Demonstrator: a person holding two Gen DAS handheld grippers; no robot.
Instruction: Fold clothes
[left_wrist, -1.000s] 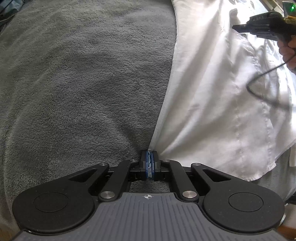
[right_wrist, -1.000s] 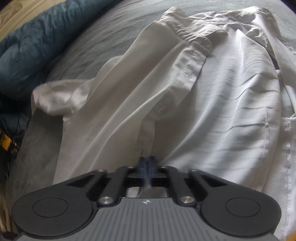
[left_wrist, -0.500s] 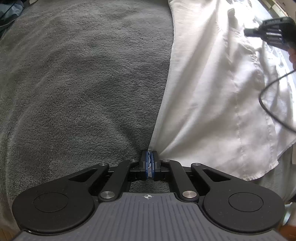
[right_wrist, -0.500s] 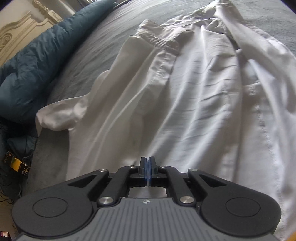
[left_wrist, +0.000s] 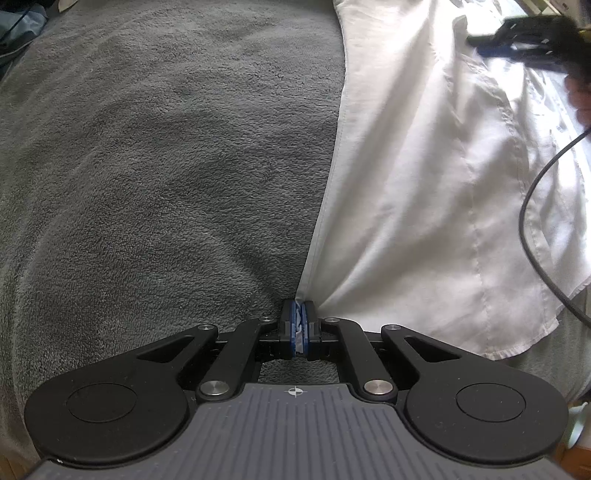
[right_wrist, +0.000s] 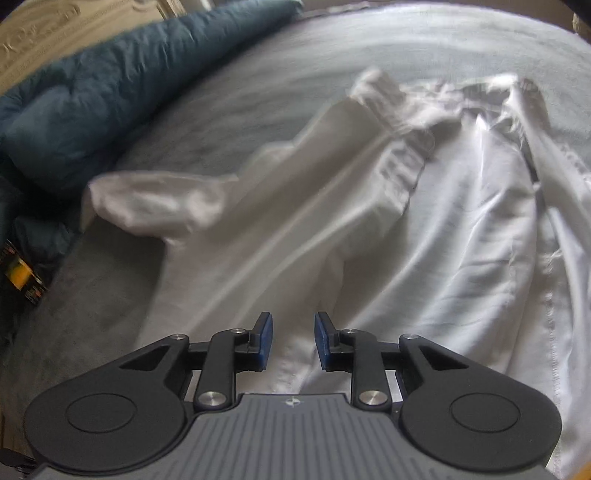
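while the left tool (left_wrist: 298, 325) is clenched on the white shirt's (left_wrist: 424, 206) edge at 6 o'clock, the right tool (right_wrist: 293, 341) is opening, nothing between its pads, above the shirt spread on the grey bed (left_wrist: 166, 166).

The right gripper (right_wrist: 293, 339) hung over the rumpled white shirt (right_wrist: 369, 236), jaws opening with nothing between them, a blue duvet (right_wrist: 110, 92) far ahead-left on the grey bed (right_wrist: 258, 81).

A plain white shirt (right_wrist: 369, 229) lies on a plain grey blanket (left_wrist: 155, 155), with a dark teal quilt (right_wrist: 110, 85) beyond the shirt's sleeve, and both black grippers beside the shirt carry blue pads (right_wrist: 266, 338).
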